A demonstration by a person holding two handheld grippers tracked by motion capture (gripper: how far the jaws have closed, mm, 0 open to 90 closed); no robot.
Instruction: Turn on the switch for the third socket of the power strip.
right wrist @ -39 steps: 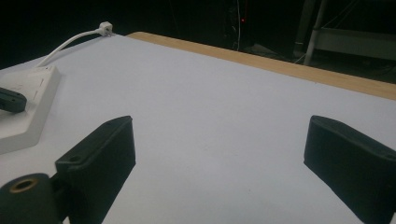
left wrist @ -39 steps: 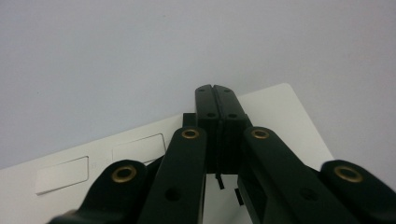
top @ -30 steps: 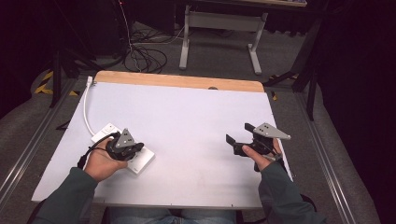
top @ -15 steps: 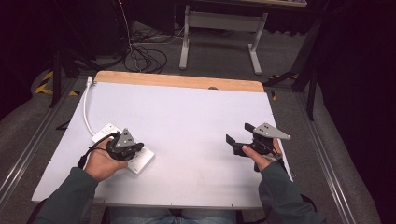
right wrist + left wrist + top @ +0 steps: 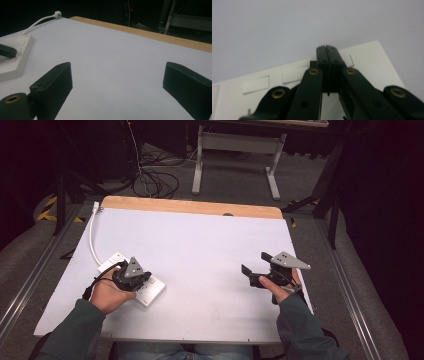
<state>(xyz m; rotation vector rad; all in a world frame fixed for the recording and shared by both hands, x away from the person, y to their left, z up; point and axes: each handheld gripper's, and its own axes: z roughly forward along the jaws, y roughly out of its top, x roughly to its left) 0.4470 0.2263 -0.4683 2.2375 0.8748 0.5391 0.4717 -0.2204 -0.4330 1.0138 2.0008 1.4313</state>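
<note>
High view: white table point(image 5: 210, 260) with wooden far edge, dark room; left hand-held gripper point(image 5: 145, 279) closed on nothing, right hand-held gripper point(image 5: 254, 268) wide, empty.

bright tabletop, dark surroundings, blurred close-ups

This looks like a lab or recording studio. A white-topped desk point(image 5: 210, 250) stands amid dark curtains, with tangled cables point(image 5: 150, 180) on grey carpet at 11 o'clock and a metal stand point(image 5: 235, 150) at 12.

Wide bare surface point(image 5: 210, 250) between the two hands, open for passing; power strip point(image 5: 150, 292) and its white cable point(image 5: 91, 237) crowd the near-left corner; right side unobstructed
</note>
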